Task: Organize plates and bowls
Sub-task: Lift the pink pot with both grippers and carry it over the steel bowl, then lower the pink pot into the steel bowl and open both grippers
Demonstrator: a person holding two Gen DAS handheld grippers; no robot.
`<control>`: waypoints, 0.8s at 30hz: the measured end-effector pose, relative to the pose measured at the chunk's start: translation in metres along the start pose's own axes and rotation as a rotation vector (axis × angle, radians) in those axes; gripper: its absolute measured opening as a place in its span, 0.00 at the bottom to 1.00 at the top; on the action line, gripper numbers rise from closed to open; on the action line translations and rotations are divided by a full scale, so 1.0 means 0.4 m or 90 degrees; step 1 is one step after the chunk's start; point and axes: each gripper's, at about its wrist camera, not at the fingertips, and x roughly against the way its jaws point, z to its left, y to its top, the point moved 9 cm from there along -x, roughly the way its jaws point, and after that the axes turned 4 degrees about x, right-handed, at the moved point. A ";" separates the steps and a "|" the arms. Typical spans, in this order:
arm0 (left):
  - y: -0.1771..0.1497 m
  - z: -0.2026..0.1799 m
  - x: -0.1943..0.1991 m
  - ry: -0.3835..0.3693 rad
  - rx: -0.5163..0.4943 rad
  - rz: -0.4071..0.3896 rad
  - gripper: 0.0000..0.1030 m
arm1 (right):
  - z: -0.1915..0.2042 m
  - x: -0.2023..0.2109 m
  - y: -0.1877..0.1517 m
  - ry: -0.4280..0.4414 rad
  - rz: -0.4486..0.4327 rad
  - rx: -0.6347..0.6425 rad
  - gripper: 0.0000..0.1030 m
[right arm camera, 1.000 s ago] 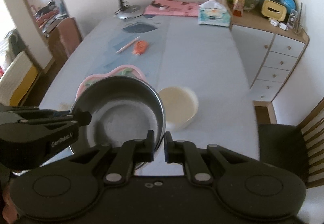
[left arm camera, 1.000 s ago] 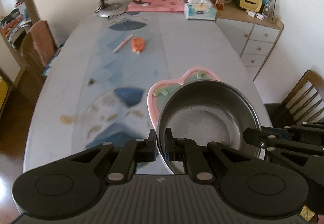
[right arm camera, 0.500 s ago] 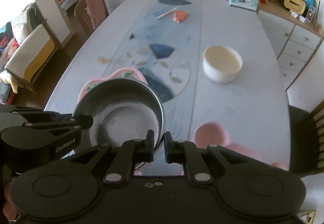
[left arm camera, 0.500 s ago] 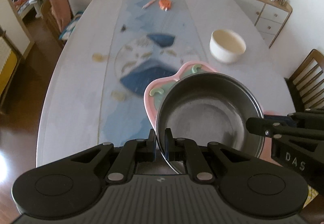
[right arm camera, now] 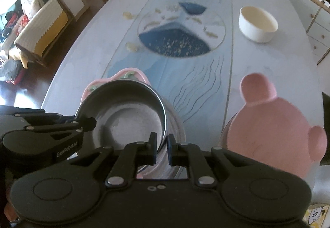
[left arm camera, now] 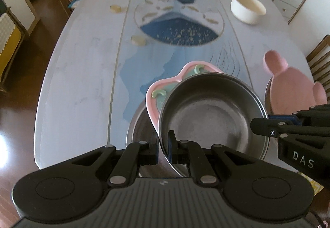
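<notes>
Two grippers: both work one load; the left gripper [left arm camera: 163, 145] and the right gripper [right arm camera: 162, 148] each pinch the rim of the same steel bowl [left arm camera: 212, 116], one at either side.
Left gripper state: clenched on the bowl's near-left rim, the metal edge caught between the two fingers.
Right gripper state: grasping the bowl's right rim; the gap between its fingers looks a little wider than the rim, so the hold may be light.
Where the bowl is: held at about 6 o'clock over the near end of the table [left arm camera: 82, 53], tilted, with a pink plate [left arm camera: 165, 88] showing behind and under its far rim.
Below the load: a second, larger steel bowl [left arm camera: 138, 123] sits on the table directly beneath, its rim showing at 9 o'clock of the held one.
Other dishes: a cream bowl [right arm camera: 257, 24] stands well apart at 1 o'clock; a pink bear-shaped plate [right arm camera: 274, 123] lies at 3 o'clock, near the edge.
Step in hand: judged to be stacking, bringing the bowl and plate down into the larger bowl.
Next move calls for: levelling the tilt, centring over the lower rim, then lowering with both sides together before either grip lets go.
Uncertain: whether the pink plate is gripped or only resting under the bowl cannot be told.
</notes>
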 end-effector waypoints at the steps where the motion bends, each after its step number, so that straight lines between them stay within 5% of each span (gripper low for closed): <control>1: -0.009 0.003 -0.005 0.000 0.003 0.004 0.07 | 0.003 -0.006 -0.008 0.002 0.004 -0.002 0.10; 24: -0.065 0.029 -0.079 0.017 -0.007 0.018 0.07 | 0.031 -0.057 -0.032 0.031 0.023 0.014 0.19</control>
